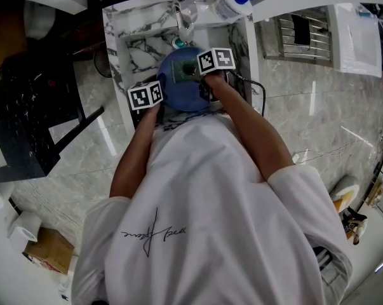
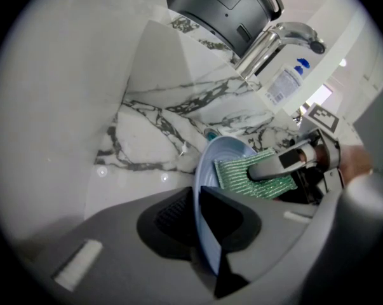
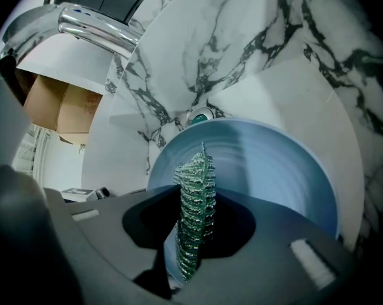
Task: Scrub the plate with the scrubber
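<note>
The left gripper [image 2: 202, 229] clenches its jaws on the blue plate [image 2: 232, 150] rim at frame centre; the right gripper [image 3: 190, 237] jaws grasp the green scrubber [image 3: 195, 192] against it.

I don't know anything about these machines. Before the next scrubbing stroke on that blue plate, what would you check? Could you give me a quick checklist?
1. Left claw clamped on the rim of the plate: ok, the rim sits between its jaws.
2. Right claw clamped on the scrubber: ok, the green pad is pinched edge-on.
3. Scrubber against the plate's face: ok, in the left gripper view it lies on the face.
4. Plate held over the sink: ok, the marble basin is behind and below it.
5. Tap out of the way: ok, it stands apart, above the plate.
6. Water or soap on the plate: cannot tell.
</note>
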`<move>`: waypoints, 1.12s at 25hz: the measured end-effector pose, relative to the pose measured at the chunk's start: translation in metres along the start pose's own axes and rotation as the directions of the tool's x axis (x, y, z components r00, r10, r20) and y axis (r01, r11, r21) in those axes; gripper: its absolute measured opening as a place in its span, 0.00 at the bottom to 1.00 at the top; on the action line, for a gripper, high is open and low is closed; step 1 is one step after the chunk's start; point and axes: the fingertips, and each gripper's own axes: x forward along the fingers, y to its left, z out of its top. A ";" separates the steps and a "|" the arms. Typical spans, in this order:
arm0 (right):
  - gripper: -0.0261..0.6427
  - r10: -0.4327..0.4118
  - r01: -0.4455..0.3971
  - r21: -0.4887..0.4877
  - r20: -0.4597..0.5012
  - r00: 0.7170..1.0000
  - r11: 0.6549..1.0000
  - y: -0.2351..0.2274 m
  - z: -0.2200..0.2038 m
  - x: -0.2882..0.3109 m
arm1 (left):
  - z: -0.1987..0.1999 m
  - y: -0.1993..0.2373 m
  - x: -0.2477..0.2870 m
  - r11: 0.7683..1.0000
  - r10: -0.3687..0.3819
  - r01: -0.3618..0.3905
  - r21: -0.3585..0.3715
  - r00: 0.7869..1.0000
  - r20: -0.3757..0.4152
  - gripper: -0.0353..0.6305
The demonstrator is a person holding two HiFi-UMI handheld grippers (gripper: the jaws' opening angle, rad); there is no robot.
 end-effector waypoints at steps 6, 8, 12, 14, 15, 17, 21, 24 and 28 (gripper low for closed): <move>0.14 -0.011 0.011 0.003 0.004 1.000 1.000 -0.005 0.000 -0.006 | 0.000 0.000 0.000 1.000 0.000 0.000 0.000 1.000 -0.001 0.20; 0.14 -0.020 0.020 0.001 0.007 1.000 1.000 -0.009 0.001 -0.008 | 0.000 0.000 -0.001 1.000 -0.001 0.001 0.001 1.000 0.000 0.20; 0.14 -0.036 0.036 0.001 0.014 0.999 0.999 -0.016 0.004 -0.015 | 0.001 0.000 0.000 1.000 0.002 -0.002 0.009 1.000 -0.002 0.20; 0.14 -0.045 0.045 0.004 0.019 0.999 0.999 -0.019 0.004 -0.018 | 0.001 0.000 0.000 1.000 0.003 -0.003 0.009 1.000 -0.003 0.20; 0.14 -0.051 0.051 0.006 0.020 0.999 0.999 -0.021 0.005 -0.020 | 0.001 0.001 -0.001 1.000 0.003 -0.003 0.009 1.000 -0.003 0.20; 0.14 -0.066 0.066 0.008 0.019 0.998 0.998 -0.025 0.004 -0.023 | 0.001 0.001 -0.001 1.000 0.003 -0.003 0.007 1.000 -0.001 0.20; 0.14 -0.099 0.099 0.001 0.020 0.995 0.995 -0.033 0.006 -0.030 | 0.001 0.000 0.000 1.000 0.000 0.000 0.000 1.000 0.001 0.20; 0.14 -0.124 0.124 -0.003 0.025 0.992 0.992 -0.038 0.007 -0.034 | 0.001 0.000 0.000 1.000 -0.001 0.001 -0.003 1.000 0.001 0.20; 0.14 -0.167 0.168 -0.005 0.030 0.985 0.986 -0.046 0.009 -0.040 | 0.001 0.002 0.000 1.000 -0.004 0.004 -0.002 1.000 0.002 0.20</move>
